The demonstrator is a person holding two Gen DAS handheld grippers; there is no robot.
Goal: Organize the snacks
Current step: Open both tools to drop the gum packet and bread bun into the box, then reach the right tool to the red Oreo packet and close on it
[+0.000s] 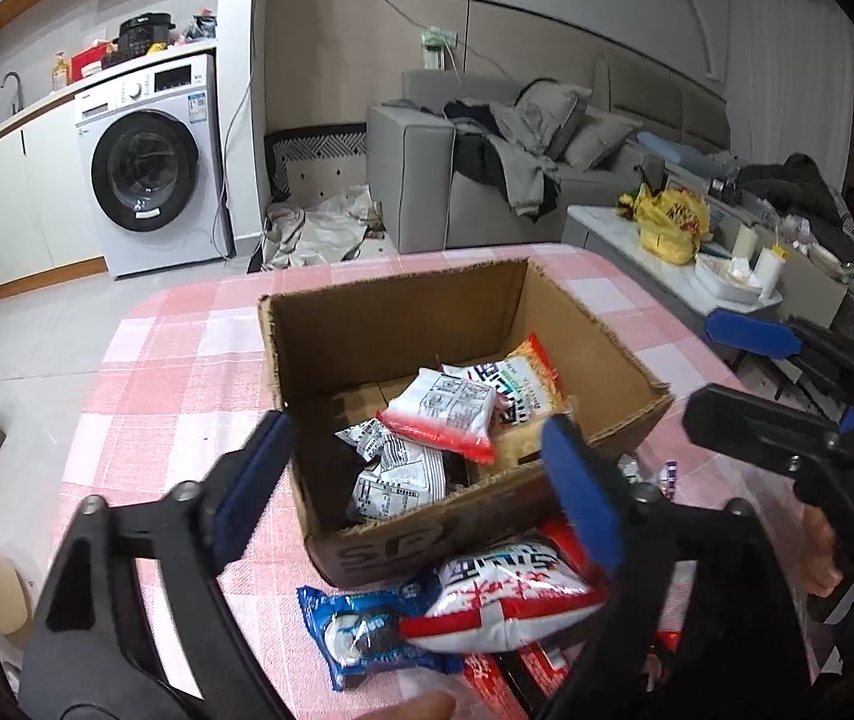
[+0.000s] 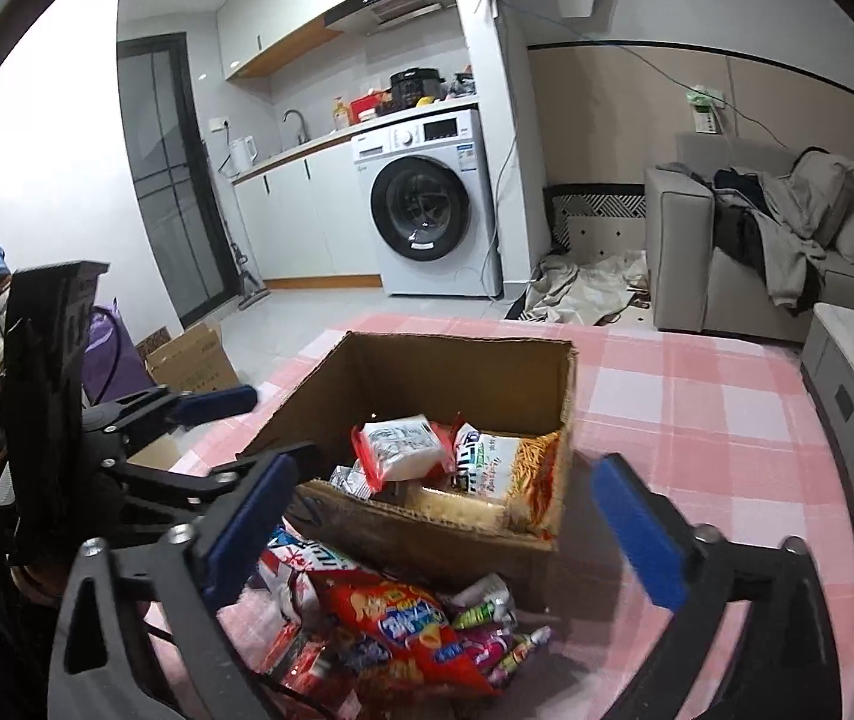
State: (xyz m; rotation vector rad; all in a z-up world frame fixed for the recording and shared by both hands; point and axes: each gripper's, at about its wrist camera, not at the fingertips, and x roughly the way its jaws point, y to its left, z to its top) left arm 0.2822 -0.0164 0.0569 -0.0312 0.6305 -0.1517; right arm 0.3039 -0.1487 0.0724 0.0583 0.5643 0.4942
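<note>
The left gripper (image 1: 420, 480) hung with its jaws wide apart and nothing between them, its left finger just outside the near-left corner of the cardboard box (image 1: 595, 324) and its right finger over the box's near wall; in that spread it could have caught the torn rim on the way down and dragged or tipped the whole box across the pink checked tablecloth (image 1: 174, 372). Inside the box lay several packets already sorted, a white one with a red edge (image 1: 445, 414) on top of grey-printed ones (image 1: 396, 477) and a noodle bag (image 1: 526, 381) against the right wall; the top packet sat loose and tilted, so a careless drop onto it might have slid it over the low near wall. Just in front of the box, the blue cookie packet (image 1: 360, 630) and the white-and-red puffed bag (image 1: 505, 600) overlapped, so a pinch on one risked lifting or flicking the other off the table edge, and a hard squeeze might have crushed what was inside. Further right, the right gripper (image 2: 445, 522) also stood fully open and empty above the remaining heap, where the red chip bag (image 2: 402, 624) lay over small wrapped candies (image 2: 487, 606); the slick candies could have slipped from the pads or scattered. With both tools working so near each other, their fingers might have collided over the pile
</note>
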